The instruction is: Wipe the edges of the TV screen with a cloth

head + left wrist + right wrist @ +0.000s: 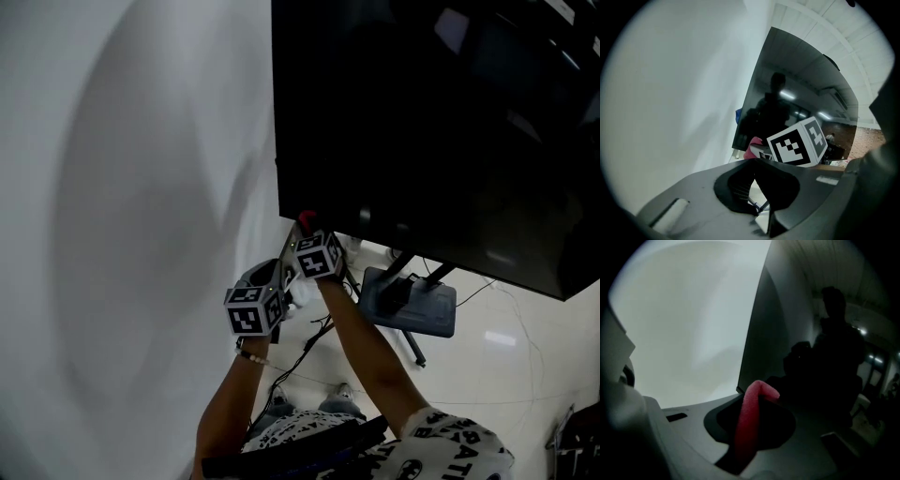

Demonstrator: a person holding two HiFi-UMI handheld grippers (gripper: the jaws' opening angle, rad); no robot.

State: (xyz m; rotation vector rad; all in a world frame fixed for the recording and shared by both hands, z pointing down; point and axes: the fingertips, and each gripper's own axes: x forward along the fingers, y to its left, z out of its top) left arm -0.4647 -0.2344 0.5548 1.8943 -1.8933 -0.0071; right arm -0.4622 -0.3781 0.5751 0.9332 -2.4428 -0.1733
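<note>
The black TV screen (441,122) fills the upper right of the head view, with its lower left corner beside the white wall. My right gripper (306,231) sits just under that corner, shut on a pink cloth (306,221) whose folded end touches the bottom edge. In the right gripper view the cloth (751,418) stands up between the jaws, against the TV's left edge (757,324). My left gripper (279,283) hangs lower and to the left, apart from the TV, its jaws closed on nothing (756,206). From the left gripper view I see the cloth (752,149) and the TV (801,103).
The white wall (131,187) runs close along the TV's left side. Below the screen stands a blue-grey stand base (412,302), with cables (314,345) trailing over the pale floor. The person's shoes (342,394) are near the bottom.
</note>
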